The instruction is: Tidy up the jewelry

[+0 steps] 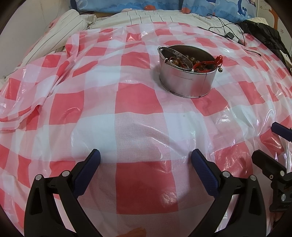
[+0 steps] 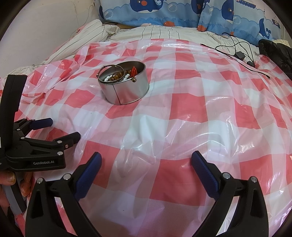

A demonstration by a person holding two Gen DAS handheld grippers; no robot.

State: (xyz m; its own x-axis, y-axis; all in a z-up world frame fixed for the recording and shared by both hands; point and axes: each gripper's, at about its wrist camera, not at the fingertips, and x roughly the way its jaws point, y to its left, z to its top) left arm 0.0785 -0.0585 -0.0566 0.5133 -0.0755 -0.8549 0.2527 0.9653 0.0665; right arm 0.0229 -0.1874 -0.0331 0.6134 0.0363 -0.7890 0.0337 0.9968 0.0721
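Observation:
A round silver tin [image 1: 184, 82] stands on the red-and-white checked plastic sheet [image 1: 138, 113]; it also shows in the right wrist view [image 2: 127, 91]. It holds jewelry: a silver bangle [image 1: 173, 56] leaning on the rim, amber beads [image 1: 189, 59], a red cord bracelet [image 1: 213, 62] with a small bell hanging over the edge, and white beads [image 2: 107, 78]. My left gripper [image 1: 146, 160] is open and empty, well short of the tin. My right gripper [image 2: 146, 160] is open and empty, nearer than the tin and to its right. The left gripper shows in the right wrist view [image 2: 62, 129].
Black cables and a small adapter [image 2: 240, 54] lie at the sheet's far right. A dark garment [image 1: 264, 34] sits at the right edge. Whale-print pillows [image 2: 164, 12] and a striped quilt [image 2: 94, 34] lie behind. The sheet bunches in folds at the left [image 1: 36, 102].

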